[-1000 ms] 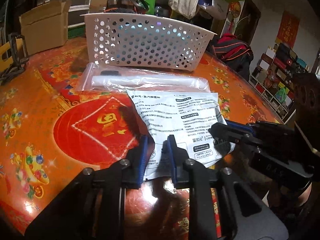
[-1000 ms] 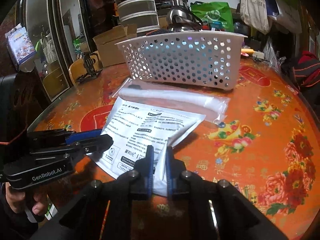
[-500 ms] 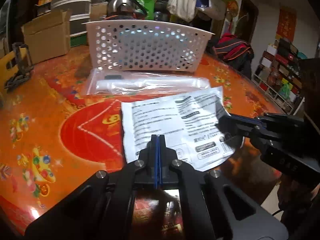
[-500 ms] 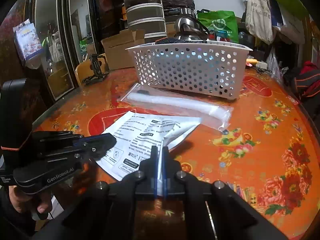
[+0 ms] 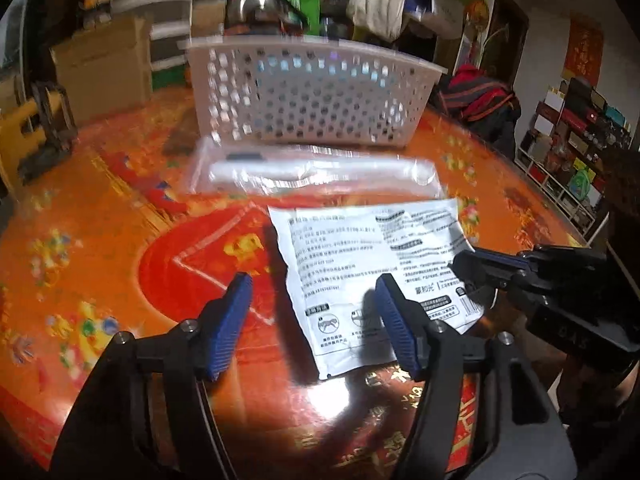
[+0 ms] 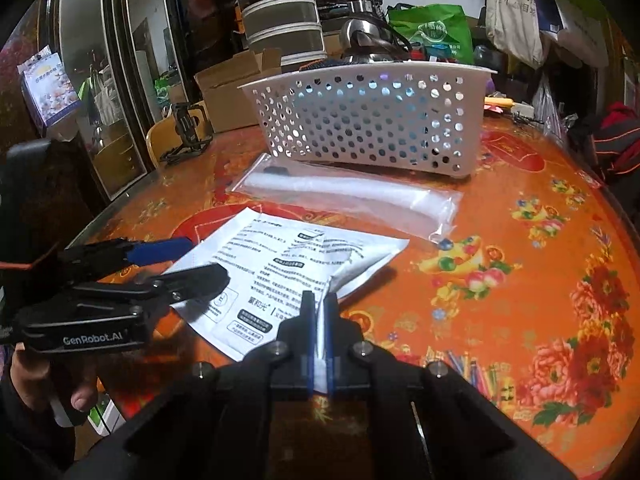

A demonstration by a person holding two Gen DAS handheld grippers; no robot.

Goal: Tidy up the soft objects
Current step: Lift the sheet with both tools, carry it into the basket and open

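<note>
Right tongs pinching the corner of the white printed pouch on the worktop; left tongs spread wide above it.

The left gripper, clamped on the pouch half a second ago, now stands wide open, its near edge released; the pouch lies flatter and farther right
</note>
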